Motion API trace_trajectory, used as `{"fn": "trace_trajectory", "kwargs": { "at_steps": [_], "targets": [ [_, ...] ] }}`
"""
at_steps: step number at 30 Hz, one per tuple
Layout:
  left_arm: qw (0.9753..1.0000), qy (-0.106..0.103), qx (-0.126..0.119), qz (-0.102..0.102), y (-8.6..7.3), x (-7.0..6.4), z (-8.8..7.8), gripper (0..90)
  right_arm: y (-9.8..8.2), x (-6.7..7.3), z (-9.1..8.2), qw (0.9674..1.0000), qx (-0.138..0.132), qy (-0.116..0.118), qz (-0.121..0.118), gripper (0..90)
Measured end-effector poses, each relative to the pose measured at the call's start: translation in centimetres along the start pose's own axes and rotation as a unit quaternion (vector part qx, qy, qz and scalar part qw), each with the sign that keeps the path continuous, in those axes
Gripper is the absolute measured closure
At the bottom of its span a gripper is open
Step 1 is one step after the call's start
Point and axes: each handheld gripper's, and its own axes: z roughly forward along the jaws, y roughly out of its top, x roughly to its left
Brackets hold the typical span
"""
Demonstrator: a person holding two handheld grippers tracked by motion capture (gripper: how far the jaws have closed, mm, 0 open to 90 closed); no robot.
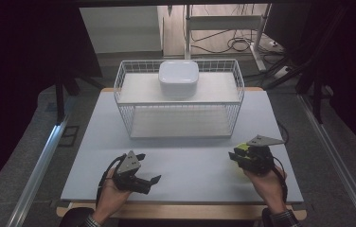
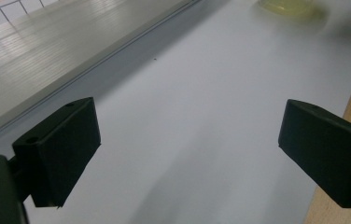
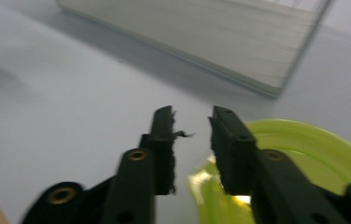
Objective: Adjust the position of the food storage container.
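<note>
Right now the right gripper (image 3: pixel 191 122) sits low over a lime-green translucent plastic plate (image 3: pixel 304 154), its black jaws a narrow gap apart and straddling the plate's near rim, not quite pressed onto it as far as I can tell; the picture is blurred there. From above, that same plate (image 1: pixel 240 148) shows as a sliver of yellow-green poking out just ahead of the gripper, lying flat on the pale grey table top (image 1: pixel 190 161). I'd judge the plate light, thin and stiff, with a glossy, slippery surface, so the raised rim is the only sensible place to pinch, with one jaw over and one under the lip, and a firm squeeze so it does not swivel or slide out. The left gripper (image 1: pixel 140 166) rests well off to the side with its jaws spread wide over bare table, holding nothing. Beyond both, farther from the hands, stands a white wire basket (image 1: pixel 121 90) with a slatted shelf, and on top of that shelf a white rounded square bowl (image 1: pixel 178 78), turned upside down by the look of it.
</note>
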Motion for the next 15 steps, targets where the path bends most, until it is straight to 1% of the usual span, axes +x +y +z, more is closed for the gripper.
{"fn": "trace_trajectory", "kwargs": {
  "at_steps": [2,4,5,6,9,15],
  "targets": [
    [1.0,0.001,-0.001,0.001,0.0,0.0,0.0,5.5,-0.1,-0.7,-0.5,0.9999,-0.001,-0.016,0.002,82.3],
    [1.0,0.001,-0.001,0.0,0.0,0.1,0.0,5.5,-0.3,-1.3,-1.0,0.9995,-0.001,-0.03,0.003,88.2],
    [1.0,0.001,0.0,0.0,0.0,0.1,0.0,5.5,-0.3,-1.6,-1.1,0.9993,-0.002,-0.036,0.004,89.2],
    [1.0,0.001,0.001,0.0,0.0,0.1,0.0,5.6,-0.5,-2.0,-1.5,0.9988,-0.004,-0.049,0.009,89.5],
    [1.0,0.001,0.004,0.003,0.0,0.1,0.1,5.6,-0.7,-2.9,-2.1,0.9975,-0.008,-0.068,0.018,89.6],
    [1.0,0.004,0.005,0.006,0.0,0.0,0.1,5.6,-1.6,-5.1,-3.1,0.9935,-0.01,-0.106,0.041,89.5]
  ]
}}
